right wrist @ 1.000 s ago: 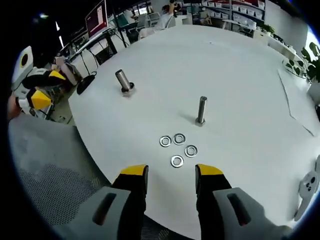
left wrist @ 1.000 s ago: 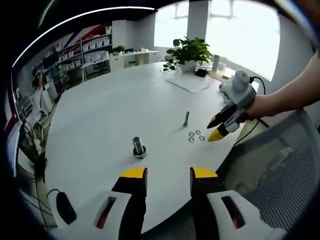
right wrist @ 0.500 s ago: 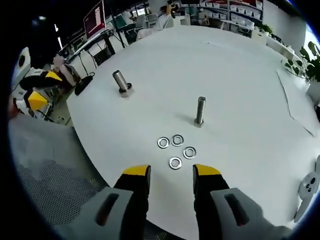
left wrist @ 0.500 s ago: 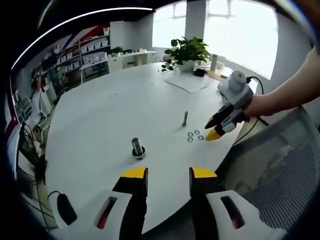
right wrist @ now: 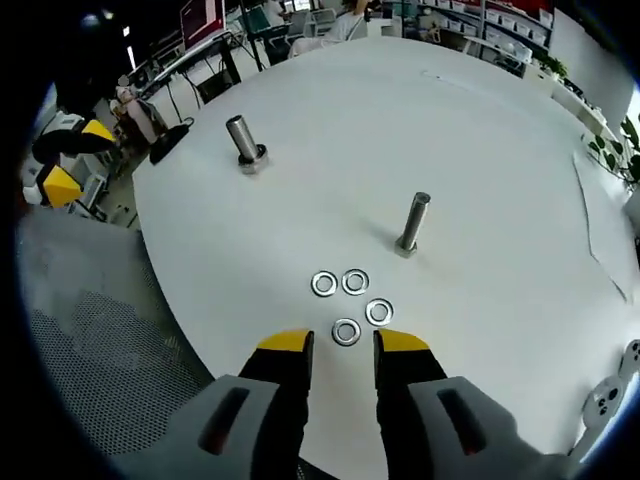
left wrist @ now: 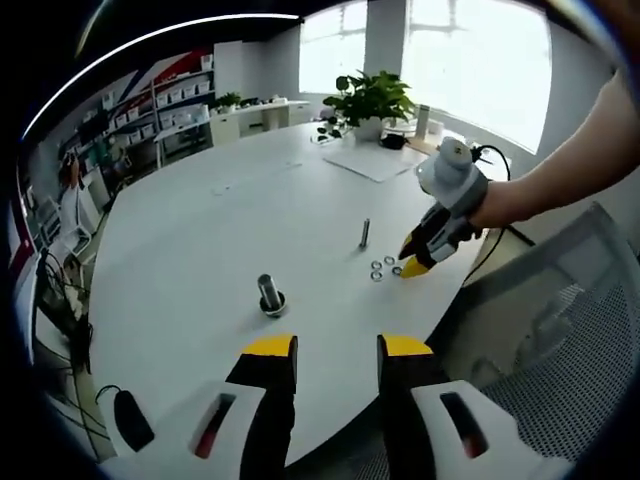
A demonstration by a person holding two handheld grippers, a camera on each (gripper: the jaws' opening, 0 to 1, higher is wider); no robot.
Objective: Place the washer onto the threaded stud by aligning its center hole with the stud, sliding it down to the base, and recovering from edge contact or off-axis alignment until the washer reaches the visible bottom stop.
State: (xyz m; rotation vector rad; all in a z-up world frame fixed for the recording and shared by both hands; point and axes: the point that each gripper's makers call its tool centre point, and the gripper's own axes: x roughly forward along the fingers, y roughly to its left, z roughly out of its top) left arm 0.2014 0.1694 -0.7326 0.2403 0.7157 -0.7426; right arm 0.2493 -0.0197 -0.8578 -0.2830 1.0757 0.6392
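Steel washers [right wrist: 346,331], four, lay loose on white tabletop [right wrist: 500,120] near stud [right wrist: 411,222]. Right gripper [right wrist: 343,346] had advanced since earlier frame, jaws narrowed but apart, nearest washer between tips, unclamped. Left gripper [left wrist: 334,350] apart, idle. Pickup judged imminent.

No text, label, brand, number or sign can be read in either view. Beyond the far edge of the desk [left wrist: 200,230], the red and white wall panel [left wrist: 165,68] above the shelves [left wrist: 175,100] carries only blurred shapes. The dark red screen [right wrist: 200,15] past the desk [right wrist: 480,120] shows marks too small and smeared to make out.
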